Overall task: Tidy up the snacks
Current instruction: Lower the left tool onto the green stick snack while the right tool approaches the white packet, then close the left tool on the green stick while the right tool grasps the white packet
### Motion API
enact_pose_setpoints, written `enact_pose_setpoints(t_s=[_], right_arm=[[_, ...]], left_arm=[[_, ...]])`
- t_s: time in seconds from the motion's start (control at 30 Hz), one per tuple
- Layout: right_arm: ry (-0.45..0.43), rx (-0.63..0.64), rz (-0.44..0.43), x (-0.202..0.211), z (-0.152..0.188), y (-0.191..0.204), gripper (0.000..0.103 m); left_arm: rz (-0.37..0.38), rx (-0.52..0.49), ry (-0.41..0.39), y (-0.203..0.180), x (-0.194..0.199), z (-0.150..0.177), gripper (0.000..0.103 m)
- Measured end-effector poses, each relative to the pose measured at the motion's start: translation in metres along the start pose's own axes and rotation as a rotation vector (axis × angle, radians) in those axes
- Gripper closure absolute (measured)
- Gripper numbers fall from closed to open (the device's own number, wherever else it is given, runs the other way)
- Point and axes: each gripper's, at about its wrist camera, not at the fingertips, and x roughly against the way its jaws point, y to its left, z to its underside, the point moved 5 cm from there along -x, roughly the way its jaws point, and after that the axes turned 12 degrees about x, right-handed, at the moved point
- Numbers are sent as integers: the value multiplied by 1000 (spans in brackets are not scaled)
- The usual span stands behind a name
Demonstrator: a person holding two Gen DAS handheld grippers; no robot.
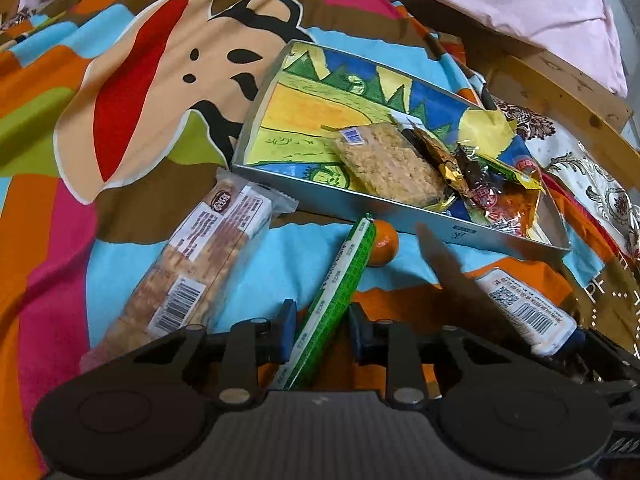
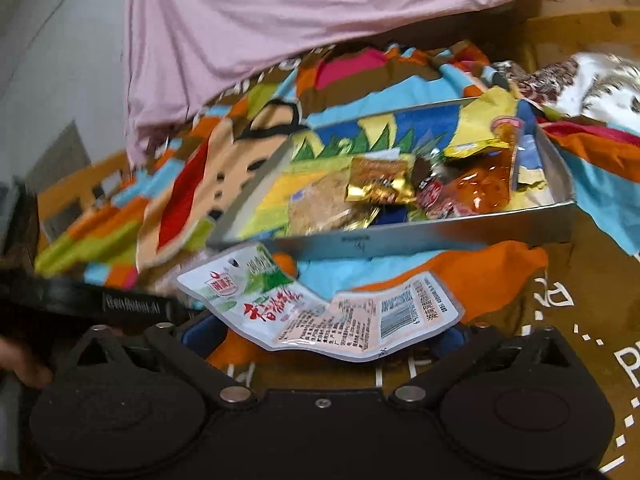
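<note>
On the bright cartoon-print bedspread (image 1: 132, 92), a shallow grey box (image 1: 400, 210) with a crayon landscape on its floor is seen lying open, and snacks are already gathered at its right end: a puffed-rice cake in clear wrap (image 1: 390, 164), a gold foil packet (image 1: 448, 168) and an orange-and-yellow pouch (image 1: 508, 196), their print too crumpled to be read. Just in front of the box, a small mandarin (image 1: 384, 242) is half hidden behind a long green snack stick (image 1: 336, 296). That stick is framed by the left gripper (image 1: 322, 328), whose blue pads (image 1: 286, 330) are drawn close about it; whether both pads press on the wrapper cannot be made out, since the stick's lower end is cut off by the gripper body. A long cracker pack (image 1: 192, 272) is laid to its left. In the right wrist view, the right gripper (image 2: 320, 336) is held wide apart, its pads largely hidden beneath a white-and-green pouch (image 2: 316, 304) lying across them; contact cannot be judged. The picture is smeared by motion. A pink sheet (image 2: 300, 12) is draped behind, and a fingertip (image 2: 24, 368) is cropped at the left edge.
</note>
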Motion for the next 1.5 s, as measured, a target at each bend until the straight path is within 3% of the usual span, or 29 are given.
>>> enact_pose_setpoints(t_s=[0.1, 0.23, 0.33, 0.37, 0.57, 0.67, 0.83, 0.93, 1.0, 1.13, 1.3, 1.5], right_arm=[[2, -11, 11, 0, 0, -2, 24], [3, -14, 7, 2, 0, -2, 27], [39, -53, -13, 3, 3, -4, 25], [41, -82, -29, 5, 5, -5, 19], [50, -168, -131, 14, 4, -3, 8], [66, -233, -186, 17, 5, -4, 7], [44, -275, -147, 14, 3, -13, 7], [56, -223, -99, 4, 3, -15, 19], [78, -169, -66, -1, 6, -14, 34], [108, -76, -41, -7, 10, -9, 44], [117, 39, -5, -8, 10, 1, 77], [109, 172, -7, 9, 3, 20, 87]], left_arm=[[-6, -3, 21, 0, -4, -1, 71], [-21, -16, 30, -5, -1, 0, 72], [-13, 30, 41, -3, 4, 2, 73], [-7, 52, 47, -3, 7, 3, 73], [25, 148, 81, 1, 23, 21, 82], [35, 174, 68, 2, 30, 28, 82], [48, 189, 43, 3, 30, 34, 82], [55, 184, 29, 4, 26, 36, 82], [56, 172, 21, 4, 22, 34, 80], [67, 171, 14, 7, 14, 30, 80], [64, 134, 2, 6, 13, 31, 82], [60, 157, 2, 4, 26, 38, 83]])
